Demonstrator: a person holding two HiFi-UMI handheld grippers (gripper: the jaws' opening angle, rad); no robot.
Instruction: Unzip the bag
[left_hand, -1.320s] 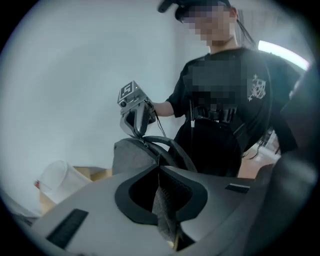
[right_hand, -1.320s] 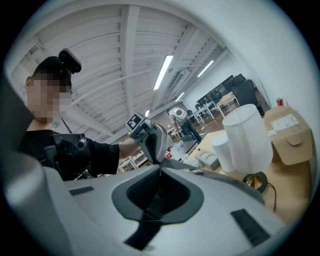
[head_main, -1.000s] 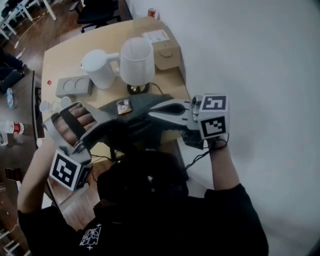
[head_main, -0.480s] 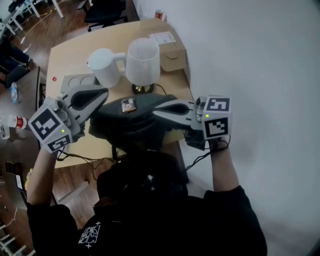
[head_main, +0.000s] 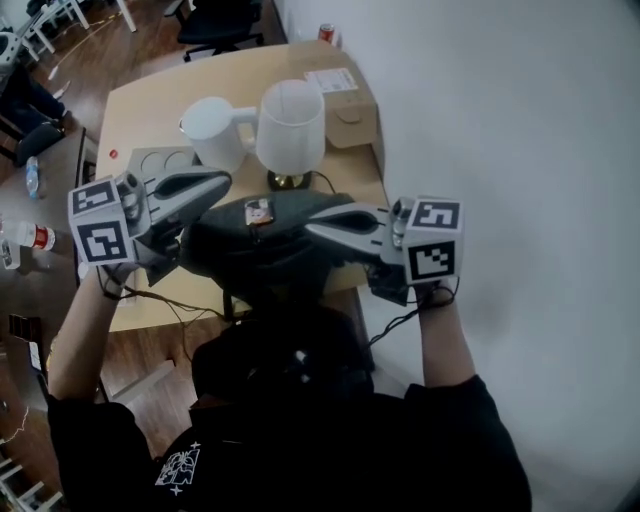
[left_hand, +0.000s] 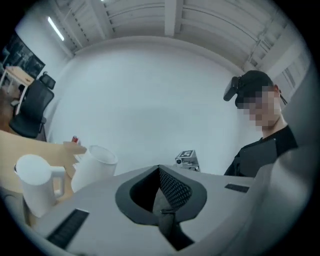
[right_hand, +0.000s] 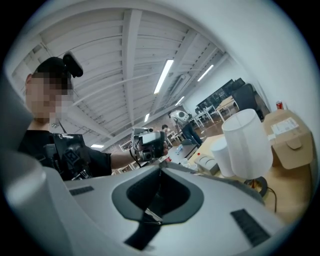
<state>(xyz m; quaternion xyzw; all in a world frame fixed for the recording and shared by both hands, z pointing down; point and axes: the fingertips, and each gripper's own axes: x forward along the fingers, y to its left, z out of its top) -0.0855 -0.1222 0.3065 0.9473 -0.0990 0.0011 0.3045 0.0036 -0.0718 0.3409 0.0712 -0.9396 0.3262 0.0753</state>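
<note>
A dark grey bag (head_main: 262, 250) lies at the near edge of the wooden table (head_main: 140, 110), between my two grippers. My left gripper (head_main: 224, 182) reaches in from the left over the bag's left end. In the left gripper view its jaws are shut on a thin dark strip (left_hand: 165, 220) with a small metal ring. My right gripper (head_main: 312, 226) comes in from the right at the bag's top. In the right gripper view it is shut on a dark strip with a metal piece (right_hand: 150, 216). I cannot tell which strip is the zip pull.
Behind the bag stand a white lamp (head_main: 292, 125), a white jug (head_main: 215, 130), a cardboard box (head_main: 352, 112) and a grey tray (head_main: 150, 165). A small orange object (head_main: 258, 212) rests on the bag. A red can (head_main: 327, 32) sits at the far corner. A white wall runs along the right.
My left gripper swung up from the lower left to the bag's left end, and its marker cube now faces up. The right gripper has stayed put on the bag.
</note>
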